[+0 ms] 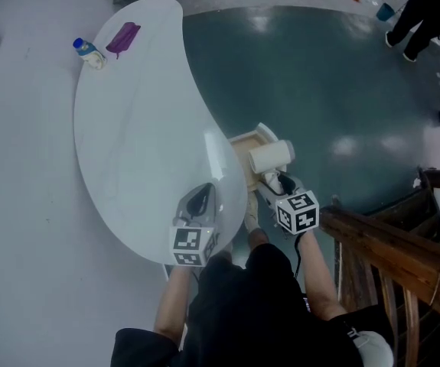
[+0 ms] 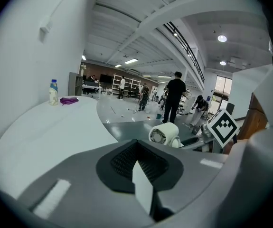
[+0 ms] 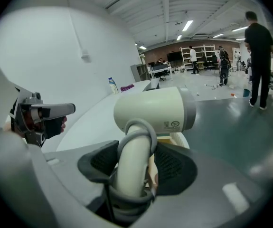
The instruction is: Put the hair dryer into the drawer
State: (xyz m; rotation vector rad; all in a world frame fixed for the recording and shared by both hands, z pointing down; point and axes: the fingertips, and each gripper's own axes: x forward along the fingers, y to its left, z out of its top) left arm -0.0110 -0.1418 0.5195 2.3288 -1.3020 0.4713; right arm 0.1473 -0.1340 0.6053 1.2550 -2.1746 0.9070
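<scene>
The right gripper squeezes the hair dryer handle, just over the open drawer at the surface edge. The left gripper is closed and holds nothing. Bare floor lies beyond.

A bottle stands beside a purple item on a white table.
</scene>
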